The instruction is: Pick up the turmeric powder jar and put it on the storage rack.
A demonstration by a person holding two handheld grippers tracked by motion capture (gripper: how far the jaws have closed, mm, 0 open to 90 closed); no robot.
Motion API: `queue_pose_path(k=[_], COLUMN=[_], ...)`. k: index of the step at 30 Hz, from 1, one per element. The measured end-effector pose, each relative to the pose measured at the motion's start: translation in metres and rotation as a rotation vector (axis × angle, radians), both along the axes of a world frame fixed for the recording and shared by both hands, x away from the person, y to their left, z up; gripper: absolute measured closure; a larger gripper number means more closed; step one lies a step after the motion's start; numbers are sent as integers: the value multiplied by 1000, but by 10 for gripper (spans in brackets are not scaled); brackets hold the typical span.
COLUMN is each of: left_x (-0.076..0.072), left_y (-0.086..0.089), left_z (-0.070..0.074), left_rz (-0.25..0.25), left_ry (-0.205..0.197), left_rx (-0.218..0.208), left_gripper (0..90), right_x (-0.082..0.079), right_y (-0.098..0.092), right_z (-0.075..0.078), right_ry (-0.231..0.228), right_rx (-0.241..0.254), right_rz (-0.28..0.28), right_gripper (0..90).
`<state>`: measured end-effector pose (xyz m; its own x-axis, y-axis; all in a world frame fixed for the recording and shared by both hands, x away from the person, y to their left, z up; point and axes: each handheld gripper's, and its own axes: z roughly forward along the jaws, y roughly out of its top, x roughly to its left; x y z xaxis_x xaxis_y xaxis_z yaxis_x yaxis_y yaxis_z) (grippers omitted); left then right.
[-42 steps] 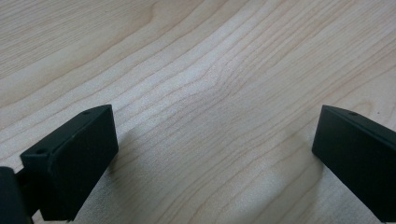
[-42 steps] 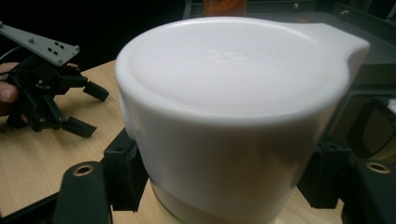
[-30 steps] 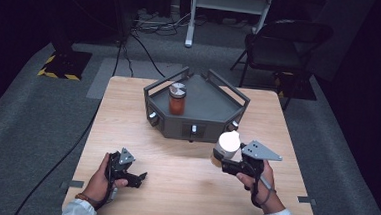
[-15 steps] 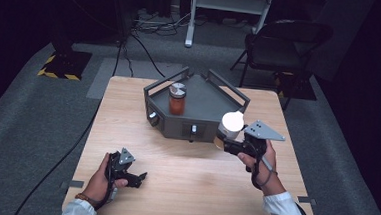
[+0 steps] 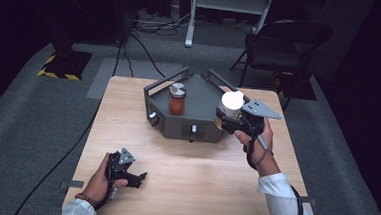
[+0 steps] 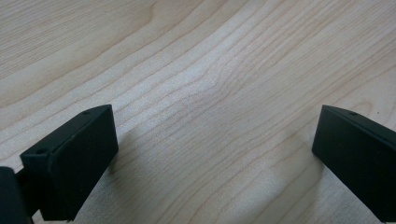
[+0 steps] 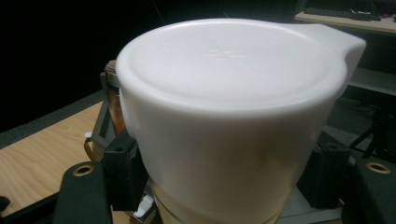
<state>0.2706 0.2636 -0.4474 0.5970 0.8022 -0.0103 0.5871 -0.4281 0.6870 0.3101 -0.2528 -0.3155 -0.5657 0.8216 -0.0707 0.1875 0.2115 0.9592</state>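
Two grippers, right gripper (image 5: 226,120) jaws pinching white-lidded jar (image 5: 231,104), jar base hidden, left gripper (image 5: 135,177) jaws spread over table (image 5: 199,183)

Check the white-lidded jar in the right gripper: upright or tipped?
Upright. The white-lidded jar sits lid-up between the right gripper jaws, over the grey tray edge; the right gripper view shows its lid top roughly level.

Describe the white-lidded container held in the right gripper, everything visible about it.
The container has a smooth, glossy white plastic lid with a small tab jutting from its rim, faint embossed marks on top, and a paler, yellowish body just visible beneath. It stands upright, clamped between the black jaws of the right gripper, held above the table at the grey tray's right front corner.
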Motion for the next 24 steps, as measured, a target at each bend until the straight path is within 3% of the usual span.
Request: queue_pose_path(k=[24], left_x=[0], left_y=[0], left_z=[0], left_rz=[-4], left_ry=[-1], left_rx=[-1], left_gripper=[2], right_x=[38], right_y=[16], right_z=[-15], right_ry=[13], right_rx=[16], right_rz=[-60], right_gripper=[301])
